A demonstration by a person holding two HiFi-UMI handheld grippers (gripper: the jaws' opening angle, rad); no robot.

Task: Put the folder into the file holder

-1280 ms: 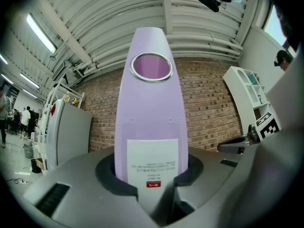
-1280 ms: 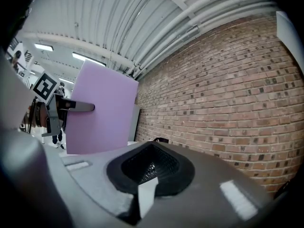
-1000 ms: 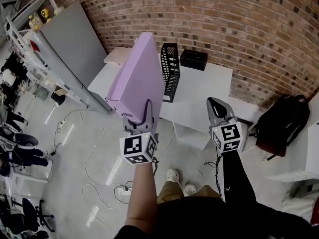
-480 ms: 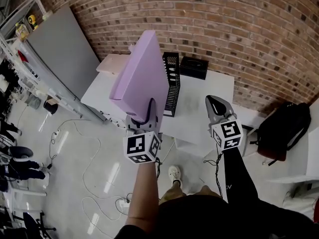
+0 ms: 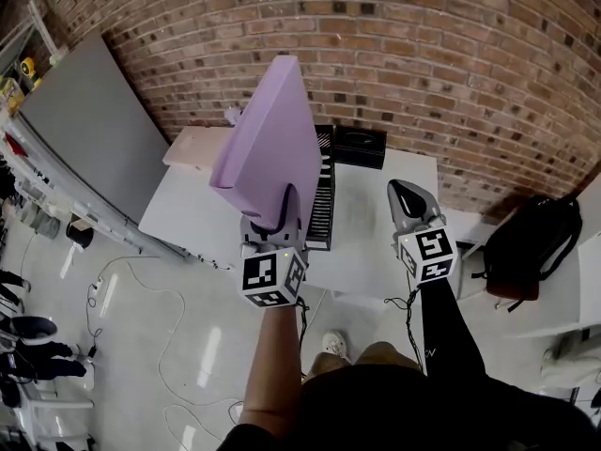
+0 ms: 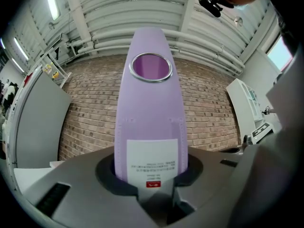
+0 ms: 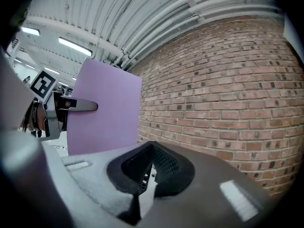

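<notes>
A: Big stuff first. What's cut off?

B: The brick wall (image 5: 423, 45) runs out of frame at the top and both sides. A grey panel (image 5: 84, 130) stands left of it. The white table (image 5: 385, 219) is against the wall, with part of its left half hidden behind the folder and the left arm. The floor (image 5: 141, 336) has loose cables (image 5: 122, 289).

A: Task's thing?

B: The purple folder (image 5: 272, 134) is in the air over the table's left half, upright with its top tipped toward the wall. The left gripper (image 5: 282, 212) holds it with jaws part-way apart, clamped on the spine's lower end. In the left gripper view the jaws sit either side of the white label (image 6: 152, 163), and the ring hole (image 6: 151, 67) is higher up. The folder's bottom edge is hidden by the gripper.

A: File holder?

B: The black mesh file holder (image 5: 325, 195) stands on the table just right of the folder. Only a narrow strip shows, and the rest is behind the folder and the gripper. I can't tell if they touch. A black box (image 5: 359, 147) sits behind it at the wall.

A: Right side, and room?

B: The right gripper (image 5: 409, 200) hovers over the table's right half, well apart from the holder. Its jaws are together with nothing in them. Bare tabletop shows between the holder and that gripper. The table's front edge is near both grippers. A backpack (image 5: 526, 242) is on the floor to the right.
</notes>
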